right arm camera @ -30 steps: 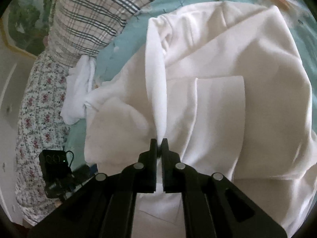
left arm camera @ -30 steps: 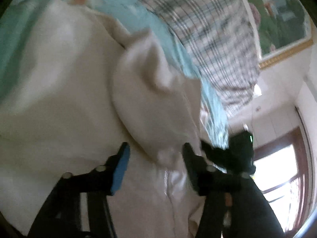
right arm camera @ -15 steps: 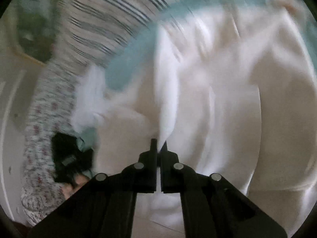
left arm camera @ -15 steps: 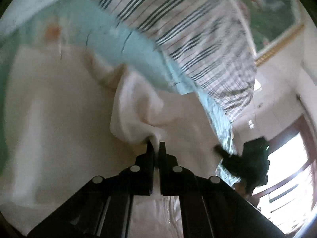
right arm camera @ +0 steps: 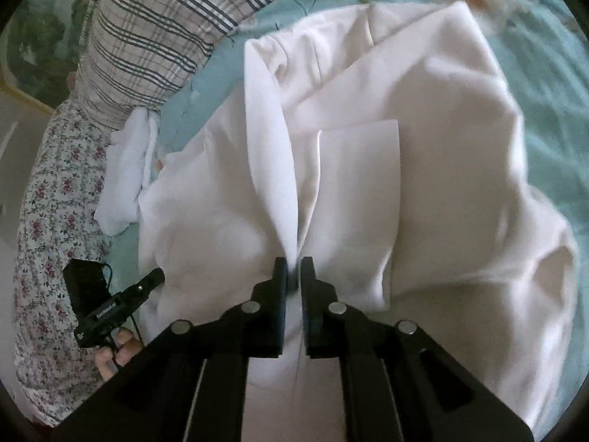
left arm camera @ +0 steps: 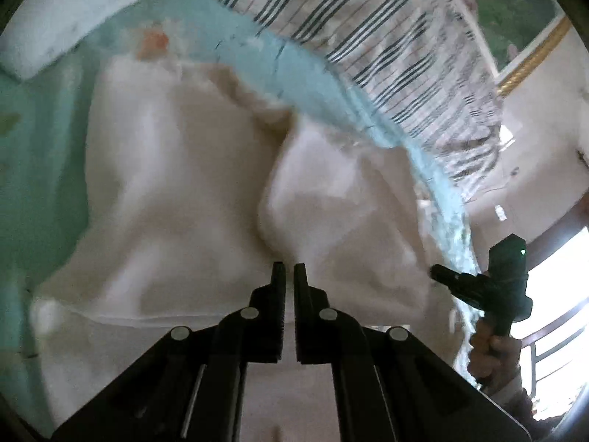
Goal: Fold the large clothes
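A large cream-white garment (left arm camera: pixel 165 184) lies rumpled on a teal bedsheet (left arm camera: pixel 36 147). My left gripper (left arm camera: pixel 289 269) is shut on a raised fold of it, and the cloth peaks up into the pinch. In the right wrist view the same garment (right arm camera: pixel 441 147) shows a patch pocket and a long folded flap. My right gripper (right arm camera: pixel 293 261) pinches the base of that flap; its jaws are opening slightly, with the cloth still pressed between them. Each gripper appears in the other's view, hand-held: the right one (left arm camera: pixel 478 287) and the left one (right arm camera: pixel 110 305).
A plaid pillow (right arm camera: pixel 154 29) lies at the head of the bed, beside a small white cloth (right arm camera: pixel 125 176). A flowered cover (right arm camera: pixel 48 221) hangs at the left edge. A white pillow (left arm camera: pixel 66 11), a framed picture (left arm camera: pixel 515 0) and a bright window (left arm camera: pixel 552 287) surround the bed.
My left gripper went from open around a cloth bulge to shut on it. The right gripper kept its pinch on the flap, and both shifted a little with the cloth.
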Action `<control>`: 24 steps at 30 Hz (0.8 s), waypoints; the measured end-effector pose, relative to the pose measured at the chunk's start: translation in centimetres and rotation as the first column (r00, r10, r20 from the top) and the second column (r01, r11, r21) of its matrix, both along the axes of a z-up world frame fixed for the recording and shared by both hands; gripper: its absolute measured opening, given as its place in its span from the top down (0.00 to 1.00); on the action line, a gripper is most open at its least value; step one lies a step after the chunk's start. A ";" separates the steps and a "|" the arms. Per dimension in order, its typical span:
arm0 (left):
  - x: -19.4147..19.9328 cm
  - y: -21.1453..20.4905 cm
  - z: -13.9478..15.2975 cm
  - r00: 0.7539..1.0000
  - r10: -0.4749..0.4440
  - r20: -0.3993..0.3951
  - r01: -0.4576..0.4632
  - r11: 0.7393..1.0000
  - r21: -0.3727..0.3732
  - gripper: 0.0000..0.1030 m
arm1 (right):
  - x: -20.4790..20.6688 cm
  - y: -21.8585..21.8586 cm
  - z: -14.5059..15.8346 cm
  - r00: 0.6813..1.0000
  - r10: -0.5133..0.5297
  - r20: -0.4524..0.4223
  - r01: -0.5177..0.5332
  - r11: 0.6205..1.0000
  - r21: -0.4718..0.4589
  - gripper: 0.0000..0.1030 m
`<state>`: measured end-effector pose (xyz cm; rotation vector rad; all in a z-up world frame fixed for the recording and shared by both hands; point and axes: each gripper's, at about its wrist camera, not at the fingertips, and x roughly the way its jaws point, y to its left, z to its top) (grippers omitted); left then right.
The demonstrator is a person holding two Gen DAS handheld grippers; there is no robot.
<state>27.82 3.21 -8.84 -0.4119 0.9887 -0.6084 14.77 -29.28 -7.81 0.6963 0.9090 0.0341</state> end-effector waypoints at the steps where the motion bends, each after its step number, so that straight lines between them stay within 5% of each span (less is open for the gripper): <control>1: -0.1 -0.3 1.0 1.000 -0.010 0.020 0.010 1.000 -0.011 0.99 | -0.2 0.0 0.9 1.000 -0.008 0.019 0.009 1.000 -0.030 0.93; 4: 0.1 -2.3 3.1 0.997 -0.064 0.053 0.067 0.996 -0.054 0.98 | 0.7 0.6 2.8 0.997 0.021 0.069 -0.018 0.998 -0.055 0.93; 6: 0.7 -4.2 3.3 0.993 -0.105 0.050 0.109 0.991 -0.073 0.89 | 2.4 1.6 2.9 0.996 0.060 0.072 -0.056 0.997 -0.057 0.93; 8: 1.3 -6.4 2.2 0.990 -0.140 0.027 0.141 0.990 -0.022 0.78 | 4.5 3.1 2.7 0.992 0.111 0.057 -0.106 0.991 -0.082 0.92; 11: 2.2 -7.5 -0.9 0.988 -0.141 -0.059 0.145 0.986 0.077 0.81 | 7.0 4.4 0.7 0.990 0.116 -0.078 -0.127 0.981 -0.149 0.77; 12: 2.4 -7.3 -2.5 0.984 -0.138 -0.111 0.149 0.984 0.098 0.82 | 7.1 4.2 0.1 0.987 0.106 -0.118 -0.125 0.978 -0.167 0.77; 13: 2.4 -7.0 -3.1 0.982 -0.138 -0.129 0.150 0.984 0.091 0.93 | 7.0 3.8 -0.8 0.981 0.090 -0.170 -0.121 0.976 -0.180 0.77; 15: 2.1 -5.4 -3.1 0.982 -0.124 -0.145 0.131 0.990 0.042 0.94 | 6.1 2.4 -1.6 0.979 0.067 -0.194 -0.096 0.985 -0.143 0.77; 19: 0.1 -3.1 -1.1 0.992 -0.080 -0.099 0.084 0.996 0.042 0.82 | 2.9 0.3 0.5 0.988 0.011 -0.157 -0.035 0.988 -0.151 0.69; 21: -1.3 -2.0 -0.3 0.994 -0.068 -0.089 0.071 0.997 0.033 0.79 | 1.7 0.0 1.1 0.990 0.037 -0.137 -0.052 0.993 -0.109 0.60; 24: -3.5 -0.2 0.7 0.995 -0.068 -0.073 0.071 0.996 0.045 0.74 | 0.1 0.5 1.0 0.977 0.091 -0.192 -0.120 0.982 -0.146 0.60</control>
